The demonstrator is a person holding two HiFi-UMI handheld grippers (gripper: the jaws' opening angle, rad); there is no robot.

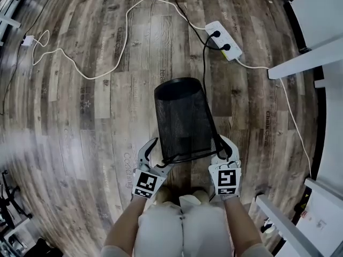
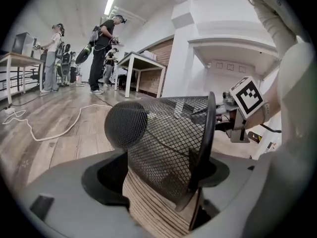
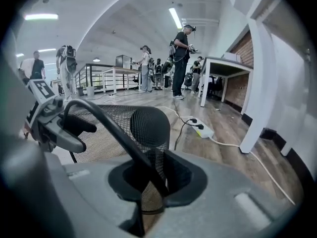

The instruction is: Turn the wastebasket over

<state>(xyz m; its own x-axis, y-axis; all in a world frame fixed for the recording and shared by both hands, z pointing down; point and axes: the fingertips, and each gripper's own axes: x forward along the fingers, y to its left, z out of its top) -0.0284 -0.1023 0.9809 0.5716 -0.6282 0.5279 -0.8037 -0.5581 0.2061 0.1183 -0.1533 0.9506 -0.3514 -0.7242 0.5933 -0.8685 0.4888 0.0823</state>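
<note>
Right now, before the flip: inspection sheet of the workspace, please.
surface: wood-plank floor.
job's things: black mesh wastebasket on its side, rim toward the person, base away.
clutter: nothing seen.
grippers: left gripper jaws apart, straddling the rim; right gripper jaws closing, rim between them.
cables: white cable loops across the floor to a power strip; black leads plugged in, one runs toward the basket.
surroundings: white desks at right; people standing far off.

The head view looked steeply down on the floor (image 1: pixel 80 116), with the basket (image 1: pixel 182 116) at centre frame. Both gripper views sat low, close against the basket's rim, and faced outward along the floor. All three views shared the basket and floor.
</note>
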